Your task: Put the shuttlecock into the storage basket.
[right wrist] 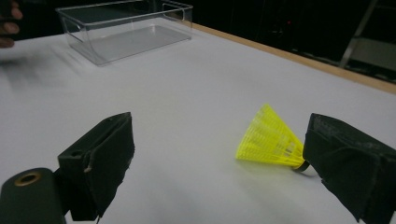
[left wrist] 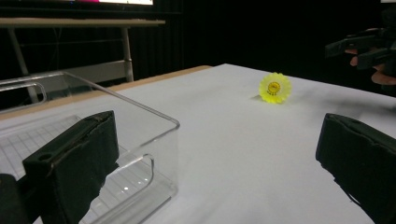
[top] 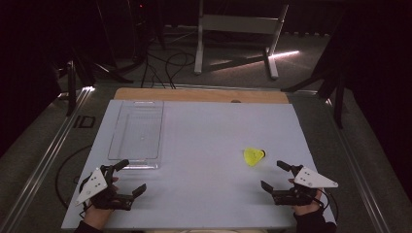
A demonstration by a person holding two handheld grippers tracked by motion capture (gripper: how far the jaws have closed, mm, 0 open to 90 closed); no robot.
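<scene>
Shuttlecock: a yellow plastic shuttlecock is lying on its side on the white worktop, its skirt flaring away from the dark cork tip.
Landmark: every place below is being given relative to the shuttlecock.
Right gripper: the right gripper is hovering just beside the shuttlecock, on the person's side of it, with jaws standing wide and holding nothing. In the right gripper view the shuttlecock is lying close against the inner face of the right-hand jaw; whether it is touching that jaw I cannot tell.
Left gripper: the left gripper is hovering well apart from the shuttlecock, far to its left, jaws spread wide and gripping nothing.
Clear bin: a clear plastic bin is standing open-topped well to the left of the shuttlecock, its near wall just beyond the left gripper.
Left gripper view: the shuttlecock is showing its round skirt face-on, far past the bin's corner.
</scene>
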